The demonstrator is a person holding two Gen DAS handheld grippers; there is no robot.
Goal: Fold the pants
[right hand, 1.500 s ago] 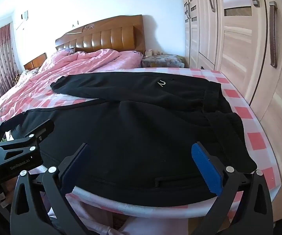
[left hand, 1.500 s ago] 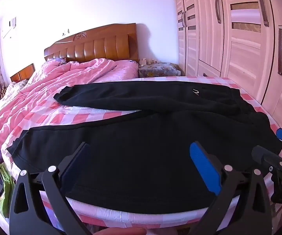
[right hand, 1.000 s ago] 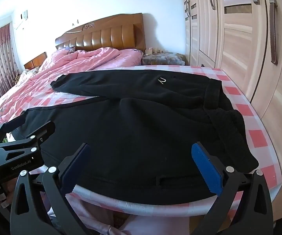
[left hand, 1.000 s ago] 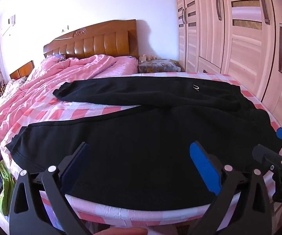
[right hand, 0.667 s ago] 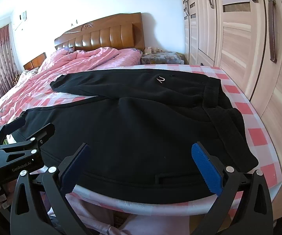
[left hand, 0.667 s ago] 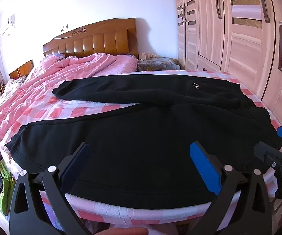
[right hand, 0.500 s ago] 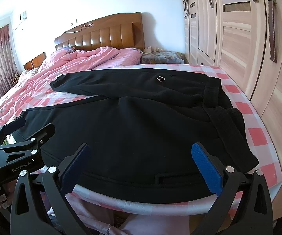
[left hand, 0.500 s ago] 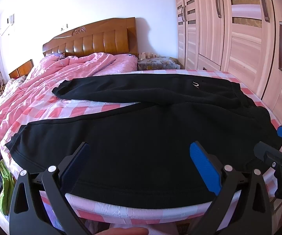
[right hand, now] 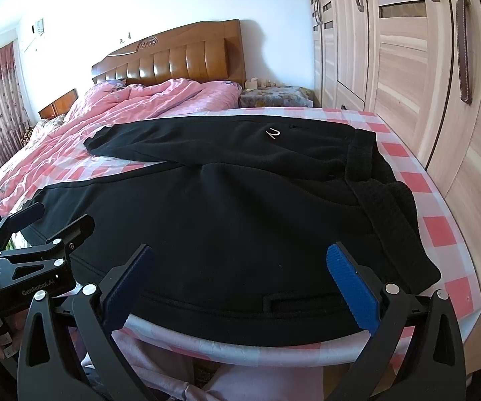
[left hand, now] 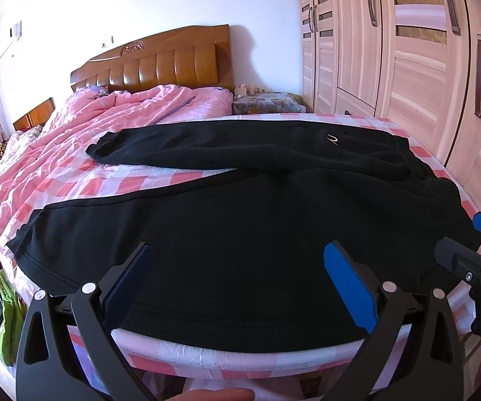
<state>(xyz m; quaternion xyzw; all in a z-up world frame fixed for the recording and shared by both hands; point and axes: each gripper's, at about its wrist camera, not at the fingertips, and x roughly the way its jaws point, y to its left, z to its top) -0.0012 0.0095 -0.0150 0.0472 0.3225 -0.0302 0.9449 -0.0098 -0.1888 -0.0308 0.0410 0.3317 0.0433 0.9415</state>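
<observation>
A pair of black pants (left hand: 257, 220) lies spread on the bed (left hand: 160, 180), which has a cover of pink and white squares. The two legs point to the left and open like a V: the far leg (right hand: 207, 143) reaches toward the pink quilt (right hand: 140, 107), and the near leg (left hand: 113, 234) runs along the front edge of the bed. The waistband (right hand: 384, 207) is on the right side, near the wooden wardrobe (right hand: 424, 67), and it looks a little bunched there. A small pale logo (right hand: 273, 133) shows on the far leg. The left gripper (left hand: 240, 277) hangs over the near leg at the front edge of the bed, with its jaws wide apart and nothing between them. The right gripper (right hand: 244, 277) hangs over the seat part of the pants, also at the front edge, and its jaws are wide apart and empty too. Whether the fingers (right hand: 351, 280) touch the cloth is hard to tell from these views. Behind the bed stands a brown wooden headboard (left hand: 153, 63), and beside it a small nightstand (right hand: 274, 97) with a flowered cover.
</observation>
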